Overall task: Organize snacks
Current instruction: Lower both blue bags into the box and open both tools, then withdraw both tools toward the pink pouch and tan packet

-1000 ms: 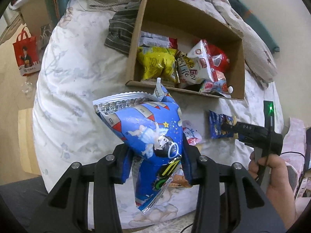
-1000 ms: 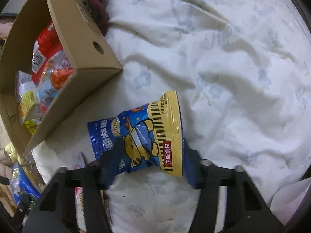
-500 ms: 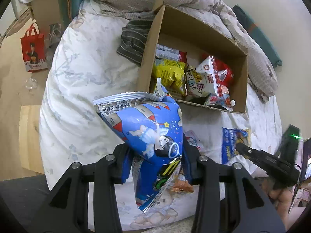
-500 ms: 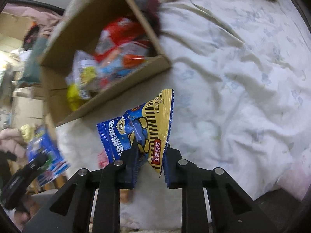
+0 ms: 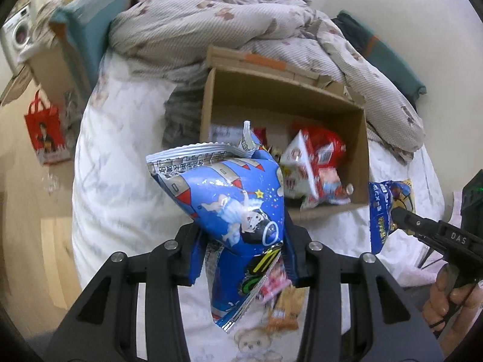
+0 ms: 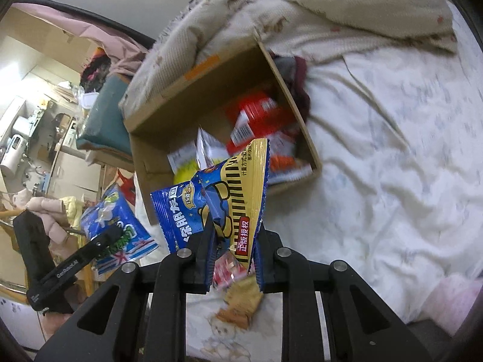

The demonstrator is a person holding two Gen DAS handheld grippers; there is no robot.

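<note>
My left gripper (image 5: 241,250) is shut on a blue rocket-print snack bag (image 5: 232,199) and holds it in the air in front of the open cardboard box (image 5: 360,150). My right gripper (image 6: 232,250) is shut on a blue and yellow snack bag (image 6: 220,199), also lifted, just before the same box (image 6: 145,175). The box holds several snack packs, red, white and yellow. Each gripper shows in the other's view: the right one (image 5: 395,211) at the right, the left one (image 6: 114,232) at the lower left.
The box sits on a white bedsheet (image 6: 392,166) with a rumpled quilt (image 5: 241,24) behind it. A pink snack pack (image 6: 229,268) and an orange one (image 6: 241,304) lie on the sheet below the grippers. A red tote bag (image 5: 45,132) stands on the floor at left.
Both grippers have risen and moved towards the box with their bags. The right gripper closed on its bag, lifted it off the sheet and swung to face the box opening.
</note>
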